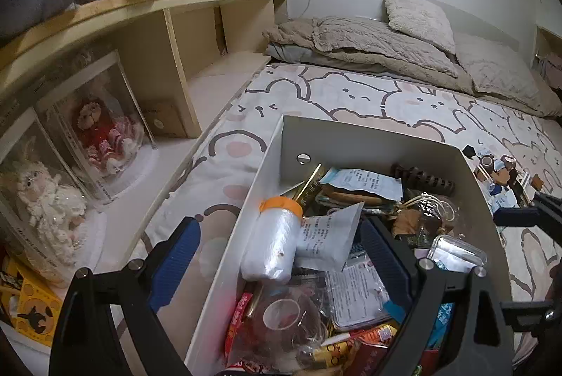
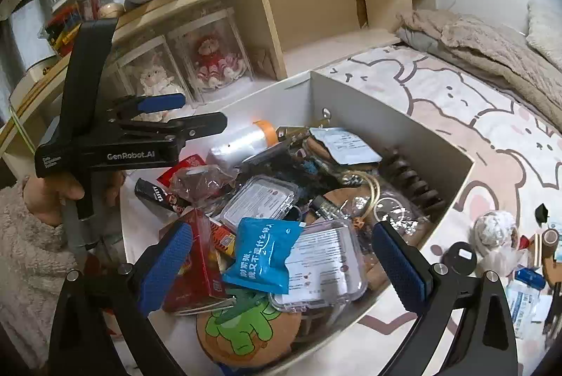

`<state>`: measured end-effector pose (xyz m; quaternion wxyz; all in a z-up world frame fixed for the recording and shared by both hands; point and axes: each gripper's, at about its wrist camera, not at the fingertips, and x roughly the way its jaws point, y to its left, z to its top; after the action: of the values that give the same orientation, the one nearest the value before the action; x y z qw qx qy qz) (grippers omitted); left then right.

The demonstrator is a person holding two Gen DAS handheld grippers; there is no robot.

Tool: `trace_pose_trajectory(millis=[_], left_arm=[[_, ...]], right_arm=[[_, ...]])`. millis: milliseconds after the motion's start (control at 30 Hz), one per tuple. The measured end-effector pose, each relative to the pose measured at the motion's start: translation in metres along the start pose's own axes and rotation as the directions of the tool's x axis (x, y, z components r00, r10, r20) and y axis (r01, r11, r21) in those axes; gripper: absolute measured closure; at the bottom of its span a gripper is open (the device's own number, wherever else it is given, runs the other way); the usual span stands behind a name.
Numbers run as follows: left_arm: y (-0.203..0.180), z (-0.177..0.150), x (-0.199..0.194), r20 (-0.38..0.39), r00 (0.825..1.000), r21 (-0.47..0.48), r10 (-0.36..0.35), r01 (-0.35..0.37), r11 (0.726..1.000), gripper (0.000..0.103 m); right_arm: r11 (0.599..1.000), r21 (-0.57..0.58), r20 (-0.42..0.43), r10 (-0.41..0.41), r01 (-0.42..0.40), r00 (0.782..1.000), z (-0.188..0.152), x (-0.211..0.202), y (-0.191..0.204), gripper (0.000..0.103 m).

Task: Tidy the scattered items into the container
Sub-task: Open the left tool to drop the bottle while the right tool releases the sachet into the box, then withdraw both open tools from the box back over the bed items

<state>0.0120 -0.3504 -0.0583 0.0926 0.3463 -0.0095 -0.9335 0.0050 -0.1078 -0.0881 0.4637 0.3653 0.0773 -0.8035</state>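
A white box on the bed holds many small items; it also shows in the right wrist view. My left gripper is open and empty, with its jaws on either side of the box's left wall, above a white roll with an orange cap. It also shows in the right wrist view. My right gripper is open and empty above a blue packet and a clear plastic case in the box. Several scattered items lie on the bed to the right of the box.
A wooden shelf with boxed dolls stands left of the bed. Folded blankets and pillows lie at the far end. The bed sheet has a bear print.
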Motion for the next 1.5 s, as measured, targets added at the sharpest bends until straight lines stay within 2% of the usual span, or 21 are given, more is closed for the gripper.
trace_pose_trajectory(millis=[267, 433, 533, 1000, 1233, 1500], left_arm=[[-0.013, 0.006, -0.024, 0.018, 0.999, 0.036, 0.029, -0.03, 0.999, 0.01], [-0.022, 0.007, -0.038, 0.025, 1.0, 0.033, 0.019, -0.02, 0.999, 0.009], [-0.028, 0.008, -0.045, 0.032, 0.999, 0.042, 0.019, -0.02, 0.999, 0.0], [-0.058, 0.004, -0.067, 0.02, 0.999, 0.093, 0.026, -0.028, 0.995, 0.0], [-0.069, 0.002, -0.076, -0.005, 1.0, 0.093, -0.006, 0.007, 0.996, 0.0], [-0.084, 0.0, -0.09, 0.008, 1.0, 0.118, -0.012, 0.011, 0.993, 0.0]], right_arm=[[1.0, 0.023, 0.035, -0.006, 0.006, 0.999, 0.0, -0.018, -0.008, 0.001], [0.999, 0.032, 0.066, -0.022, 0.02, 0.998, -0.001, -0.031, -0.014, 0.001], [0.999, 0.046, 0.082, -0.031, 0.027, 0.996, -0.002, -0.038, -0.018, 0.0], [0.996, 0.064, 0.112, -0.072, 0.066, 0.991, -0.007, -0.058, -0.031, 0.0], [0.994, 0.076, 0.123, -0.086, 0.077, 0.989, -0.011, -0.068, -0.038, 0.0], [0.992, 0.084, 0.125, -0.099, 0.089, 0.987, -0.017, -0.077, -0.04, 0.0]])
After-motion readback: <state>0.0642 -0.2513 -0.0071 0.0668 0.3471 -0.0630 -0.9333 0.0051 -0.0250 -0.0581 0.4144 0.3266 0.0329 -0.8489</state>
